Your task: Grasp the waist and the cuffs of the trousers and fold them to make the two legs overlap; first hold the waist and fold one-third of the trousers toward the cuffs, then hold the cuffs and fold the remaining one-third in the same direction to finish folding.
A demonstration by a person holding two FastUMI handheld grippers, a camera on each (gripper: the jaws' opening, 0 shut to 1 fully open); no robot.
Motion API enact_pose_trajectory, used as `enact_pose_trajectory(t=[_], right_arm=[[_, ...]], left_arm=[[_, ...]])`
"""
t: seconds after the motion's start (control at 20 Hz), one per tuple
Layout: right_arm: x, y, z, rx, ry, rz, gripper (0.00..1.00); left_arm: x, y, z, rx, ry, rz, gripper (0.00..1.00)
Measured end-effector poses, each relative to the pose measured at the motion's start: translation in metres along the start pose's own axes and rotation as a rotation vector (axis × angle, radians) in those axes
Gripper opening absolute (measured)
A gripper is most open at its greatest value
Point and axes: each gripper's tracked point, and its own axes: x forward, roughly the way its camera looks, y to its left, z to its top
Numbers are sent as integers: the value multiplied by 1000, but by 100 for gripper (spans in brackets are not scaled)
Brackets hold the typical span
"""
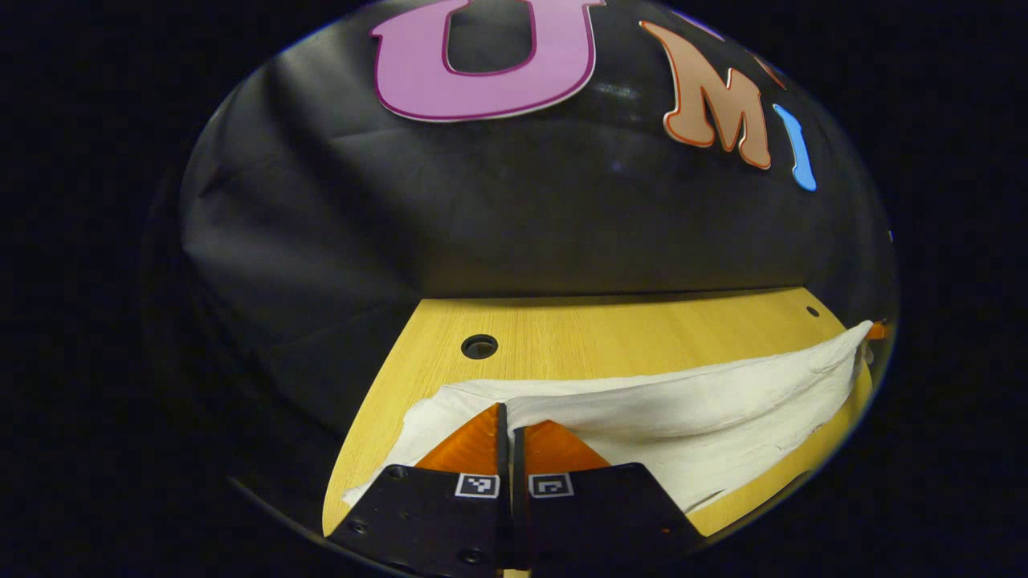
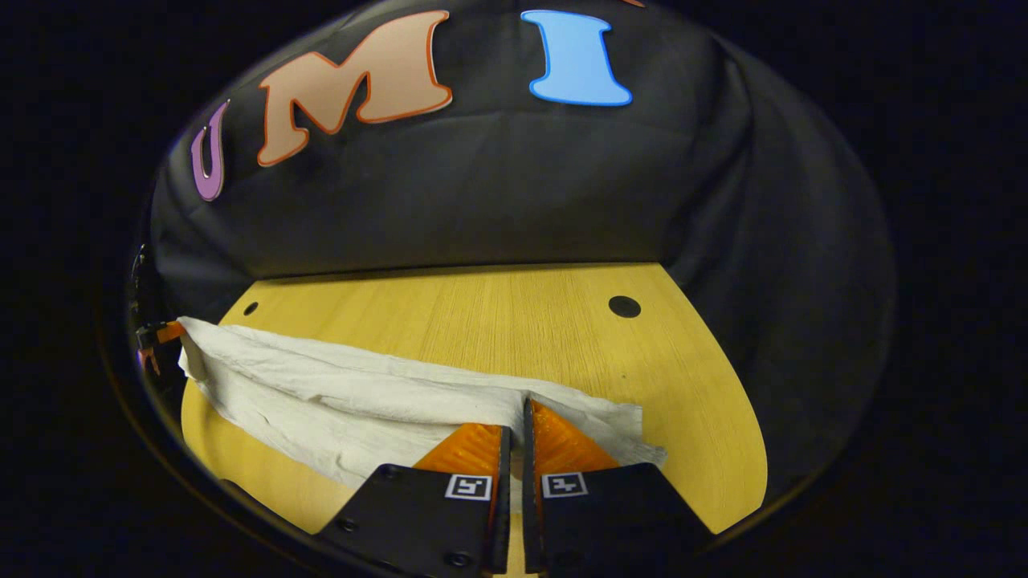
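Observation:
White trousers (image 1: 683, 401) hang as a long band just above the wooden table (image 1: 610, 329), stretched between the two grippers. In the left gripper view, my left gripper (image 1: 507, 413) is shut on one end of the cloth's upper edge. The band runs right to the other gripper (image 1: 877, 330) at the far edge. The right gripper view has my right gripper (image 2: 518, 411) shut on the other end of the trousers (image 2: 337, 393). From there the cloth runs left to the left gripper (image 2: 157, 334). I cannot tell which end is waist or cuffs.
The table (image 2: 514, 321) has a round hole (image 1: 479, 347) near its back left, another hole (image 2: 624, 306) near its back right, and a small hole (image 2: 250, 308) further along. The black cloth wall (image 2: 498, 193) stands right behind the table's far edge.

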Motion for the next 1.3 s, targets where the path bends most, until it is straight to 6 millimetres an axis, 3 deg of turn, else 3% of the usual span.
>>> enact_pose_trajectory(t=[0.2, 0.35, 0.45, 0.5, 0.6, 0.65, 0.7, 0.75, 1.0, 1.1, 1.3], right_arm=[[45, 6, -16, -15, 32, -7, 9], [61, 3, -13, 23, 27, -11, 9], [64, 5, -11, 63, 29, 7, 11], [64, 5, -9, 74, 25, 15, 19], [55, 2, -2, 89, 1, 21, 47], [48, -2, 5, 96, -11, 14, 73], [39, -4, 6, 103, -21, 14, 100], [30, -9, 11, 107, -32, 8, 99], [-26, -48, 17, 128, -85, -38, 94], [-46, -67, 6, 163, -80, -53, 95], [-64, -96, -26, 245, -58, -77, 98]], left_arm=[[40, -3, -19, 15, 32, 7, 0], [50, 1, -23, -1, 14, 19, 0], [55, 5, -28, -8, 25, 41, 6], [56, 10, -29, -12, 29, 61, 26], [53, 10, -23, -61, -12, 76, 65], [46, 10, -15, -86, -40, 85, 72], [35, 9, -6, -105, -67, 87, 91], [27, 5, 3, -123, -89, 75, 99], [-12, -4, 34, -143, -164, 53, 96], [-32, -13, 36, -139, -174, 54, 95], [-83, -41, 35, -143, -185, 53, 94]])
